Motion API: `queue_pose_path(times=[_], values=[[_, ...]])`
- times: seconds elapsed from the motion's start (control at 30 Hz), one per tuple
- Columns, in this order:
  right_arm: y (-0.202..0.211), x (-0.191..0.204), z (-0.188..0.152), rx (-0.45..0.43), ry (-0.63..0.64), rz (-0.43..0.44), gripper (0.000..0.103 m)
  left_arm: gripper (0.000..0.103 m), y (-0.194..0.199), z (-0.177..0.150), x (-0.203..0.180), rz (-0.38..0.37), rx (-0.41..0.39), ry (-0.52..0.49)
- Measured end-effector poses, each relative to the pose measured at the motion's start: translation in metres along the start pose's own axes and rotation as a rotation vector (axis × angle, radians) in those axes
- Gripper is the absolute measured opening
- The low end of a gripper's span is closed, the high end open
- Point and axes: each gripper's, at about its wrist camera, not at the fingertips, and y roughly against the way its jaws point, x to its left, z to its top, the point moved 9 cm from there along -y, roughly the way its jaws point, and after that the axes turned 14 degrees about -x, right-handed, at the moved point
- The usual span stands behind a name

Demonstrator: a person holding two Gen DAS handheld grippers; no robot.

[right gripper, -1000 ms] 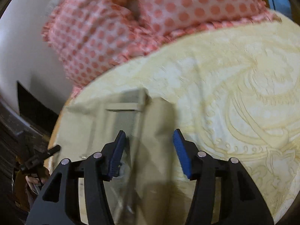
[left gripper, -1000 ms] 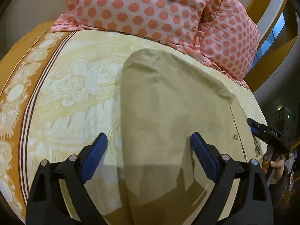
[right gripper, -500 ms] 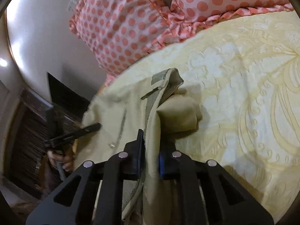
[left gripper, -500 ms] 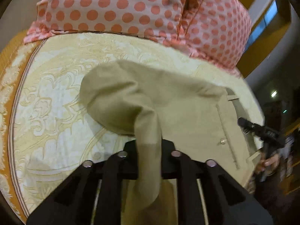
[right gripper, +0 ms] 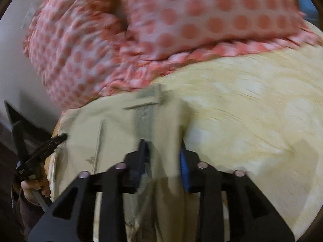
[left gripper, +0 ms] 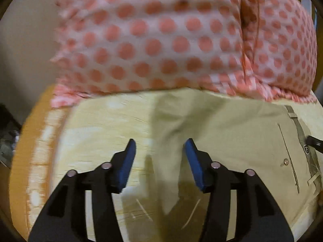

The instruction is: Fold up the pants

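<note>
Now khaki pants flat, folded; left gripper released, right gripper apart around waistband

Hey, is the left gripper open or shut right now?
Open. The left gripper has its blue fingers spread apart, and the khaki pants lie flat on the bedspread between them.

Pants lie flat on the bed, waistband end to the right in the left wrist view. Two pillows sit side by side at the far edge, just behind the pants. Left claw is above the pants' left edge; right claw straddles the waistband.
</note>
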Motion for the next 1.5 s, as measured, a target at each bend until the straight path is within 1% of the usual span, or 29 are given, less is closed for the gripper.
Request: queue_pose_path(times=[0.03,0.07,0.1,0.13,0.17,0.2,0.23,0.27,0.3,0.33,0.37,0.4,0.43,0.47,0.5,0.53,0.57,0.6,0.63,0.7,0.8,0.83,0.87,0.9,0.93,1.0,1.1,1.27,1.5], values=[[0.010,0.004,0.002,-0.035,0.018,0.023,0.037,0.053,0.010,0.002,0.006,-0.011,-0.025,0.025],[0.025,0.016,0.003,-0.071,0.029,0.088,0.044,0.053,0.024,0.003,0.008,-0.055,-0.043,0.069],[0.031,0.023,0.002,-0.075,0.030,0.125,0.049,0.053,0.041,0.001,0.003,-0.159,-0.051,0.136],[0.038,0.039,-0.006,-0.059,0.038,0.201,0.049,0.053,0.050,-0.003,-0.004,-0.229,-0.045,0.166],[0.039,0.048,-0.011,-0.036,0.044,0.236,0.050,0.054,0.058,-0.010,-0.015,-0.306,-0.026,0.185],[0.037,0.057,-0.024,0.013,0.044,0.269,0.052,0.056,0.062,-0.021,-0.029,-0.368,0.009,0.186],[0.029,0.059,-0.037,0.069,0.033,0.272,0.054,0.056,0.058,-0.030,-0.041,-0.396,0.050,0.178],[0.018,0.054,-0.050,0.133,0.015,0.241,0.058,0.056,0.052,-0.044,-0.053,-0.410,0.107,0.167],[0.012,0.051,-0.058,0.162,0.001,0.220,0.060,0.056,0.042,-0.056,-0.059,-0.392,0.152,0.146],[0.012,0.048,-0.055,0.127,-0.030,0.226,0.059,0.056,0.032,-0.065,-0.063,-0.335,0.158,0.096],[0.015,0.046,-0.054,0.125,-0.027,0.192,0.059,0.056,0.032,-0.064,-0.063,-0.288,0.126,0.050],[0.023,0.045,-0.053,0.109,-0.009,0.144,0.061,0.056,0.039,-0.065,-0.062,-0.235,0.120,0.012],[0.037,0.048,-0.053,0.068,0.041,0.090,0.065,0.057,0.049,-0.065,-0.061,-0.219,0.107,0.009],[0.055,0.057,-0.057,0.016,0.104,0.062,0.085,0.066,0.060,-0.065,-0.062,-0.223,0.085,0.010],[0.064,0.062,-0.063,-0.016,0.137,0.060,0.099,0.080,0.083,-0.066,-0.063,-0.228,0.038,0.005],[0.080,0.072,-0.074,-0.057,0.192,0.054,0.100,0.087,0.095,-0.069,-0.059,-0.212,0.009,-0.001],[0.089,0.078,-0.086,-0.080,0.238,0.036,0.101,0.095,0.109,-0.075,-0.056,-0.189,-0.025,-0.008],[0.095,0.080,-0.095,-0.094,0.277,0.015,0.101,0.096,0.121,-0.081,-0.053,-0.175,-0.052,-0.014],[0.099,0.084,-0.110,-0.106,0.332,-0.027,0.101,0.097,0.134,-0.094,-0.054,-0.163,-0.064,-0.018],[0.105,0.076,-0.127,-0.112,0.386,-0.091,0.102,0.100,0.146,-0.115,-0.055,-0.143,-0.050,-0.007],[0.099,0.078,-0.144,-0.099,0.410,-0.114,0.102,0.100,0.149,-0.147,-0.050,-0.094,-0.015,0.005],[0.097,0.076,-0.149,-0.094,0.414,-0.143,0.102,0.100,0.148,-0.154,-0.047,-0.086,-0.005,0.016],[0.095,0.075,-0.153,-0.090,0.420,-0.163,0.102,0.101,0.148,-0.157,-0.045,-0.081,-0.014,0.020],[0.093,0.073,-0.156,-0.085,0.422,-0.184,0.102,0.101,0.152,-0.158,-0.042,-0.061,-0.038,0.011],[0.093,0.072,-0.160,-0.087,0.422,-0.196,0.102,0.101,0.151,-0.160,-0.040,-0.037,-0.038,0.004],[0.097,0.071,-0.164,-0.112,0.433,-0.244,0.102,0.101,0.151,-0.162,-0.040,-0.042,-0.052,0.015],[0.101,0.070,-0.167,-0.165,0.417,-0.281,0.102,0.101,0.154,-0.164,-0.039,-0.040,-0.080,0.015],[0.101,0.069,-0.165,-0.181,0.418,-0.277,0.102,0.101,0.156,-0.164,-0.040,-0.035,-0.108,0.019],[0.101,0.069,-0.165,-0.184,0.420,-0.277,0.102,0.101,0.155,-0.164,-0.040,-0.035,-0.112,0.018]])
